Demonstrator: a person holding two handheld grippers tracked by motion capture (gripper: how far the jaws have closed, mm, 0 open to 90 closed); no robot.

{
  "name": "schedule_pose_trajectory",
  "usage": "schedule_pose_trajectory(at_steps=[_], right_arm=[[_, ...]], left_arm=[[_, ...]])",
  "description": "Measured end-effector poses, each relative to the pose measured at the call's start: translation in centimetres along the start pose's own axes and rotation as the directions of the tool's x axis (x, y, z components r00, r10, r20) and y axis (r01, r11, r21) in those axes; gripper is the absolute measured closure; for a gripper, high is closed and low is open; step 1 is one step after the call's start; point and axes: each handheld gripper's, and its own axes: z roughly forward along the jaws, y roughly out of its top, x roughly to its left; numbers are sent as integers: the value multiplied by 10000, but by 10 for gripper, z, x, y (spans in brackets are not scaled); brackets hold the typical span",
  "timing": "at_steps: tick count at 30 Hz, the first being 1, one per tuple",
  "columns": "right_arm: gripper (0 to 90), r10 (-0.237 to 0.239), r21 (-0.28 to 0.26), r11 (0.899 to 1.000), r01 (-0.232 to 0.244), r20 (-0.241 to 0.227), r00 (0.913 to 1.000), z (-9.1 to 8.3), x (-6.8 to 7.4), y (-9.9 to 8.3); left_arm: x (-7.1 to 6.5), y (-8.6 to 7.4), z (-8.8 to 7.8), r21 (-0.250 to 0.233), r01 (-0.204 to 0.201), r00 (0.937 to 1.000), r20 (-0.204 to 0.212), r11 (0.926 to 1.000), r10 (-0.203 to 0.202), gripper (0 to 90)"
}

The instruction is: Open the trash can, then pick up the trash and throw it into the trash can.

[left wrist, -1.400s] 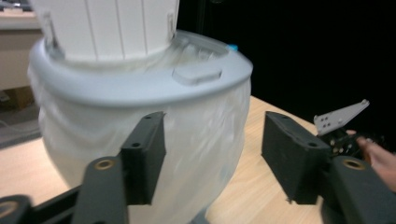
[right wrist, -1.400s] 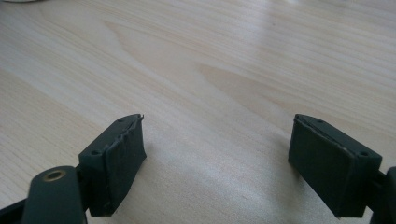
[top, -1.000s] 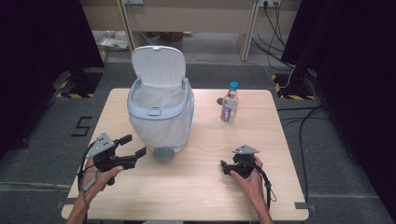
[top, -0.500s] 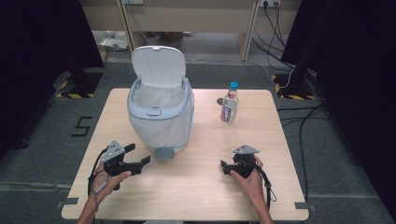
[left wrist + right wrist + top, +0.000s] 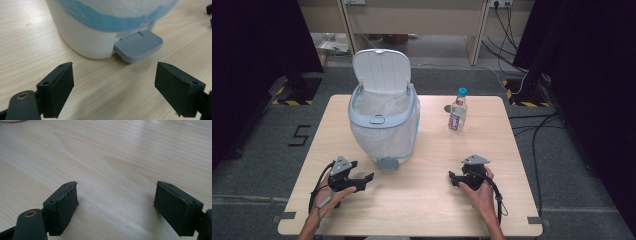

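Pedal bin [image 5: 384,120] stands at 11 o'clock on the surface [image 5: 427,195], lid up, likely ready to take the bottle [image 5: 457,111] at 1 o'clock. Left tongs [image 5: 364,179] spread, aimed at grey pedal [image 5: 138,46]. Right tongs [image 5: 454,178] spread, resting at 5 o'clock

White pedal bin [image 5: 384,127] stands upright on the table, lid raised, grey pedal [image 5: 138,46] facing the person.

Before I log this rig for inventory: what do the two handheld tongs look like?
The left black two-jaw tongs and right black two-jaw tongs match: flat rectangular pads, a grey three-cornered plate on top, and a black cable trailing back. Forearms are bare, no sleeves.
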Motion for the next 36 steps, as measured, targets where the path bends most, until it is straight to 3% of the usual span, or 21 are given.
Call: schedule_pose_trajectory(at_steps=[5, 6, 9, 12, 24, 30, 36], right_arm=[[192, 3, 4, 10000, -3, 1, 10000, 0, 0, 0], [192, 1, 1, 10000, -1, 1, 10000, 0, 0, 0], [192, 7, 7, 10000, -7, 2, 10000, 0, 0, 0], [192, 1, 7, 10000, -1, 1, 10000, 0, 0, 0], [198, 2, -6, 10000, -2, -37, 10000, 0, 0, 0], [200, 256, -725, 9971, -244, 154, 9996, -3, -10, 6], [202, 531, -1759, 9833, -473, 285, 9982, -11, -22, 28]], left_arm=[[-1, -5, 5, 406, -38, 10000, -36, 9992, 40, 149], [-2, -8, 8, 797, -111, 9999, -55, 9968, 116, 149], [-3, -8, 9, 885, -194, 9996, -173, 9959, 210, 150], [-3, -9, 10, 1598, -192, 9988, -408, 9870, 260, 150], [-5, -9, 11, 1628, -237, 9980, -547, 9864, 330, 140], [-5, -9, 11, 1632, -241, 9979, -547, 9863, 334, 139], [-5, -9, 11, 1631, -239, 9979, -548, 9863, 333, 139]])
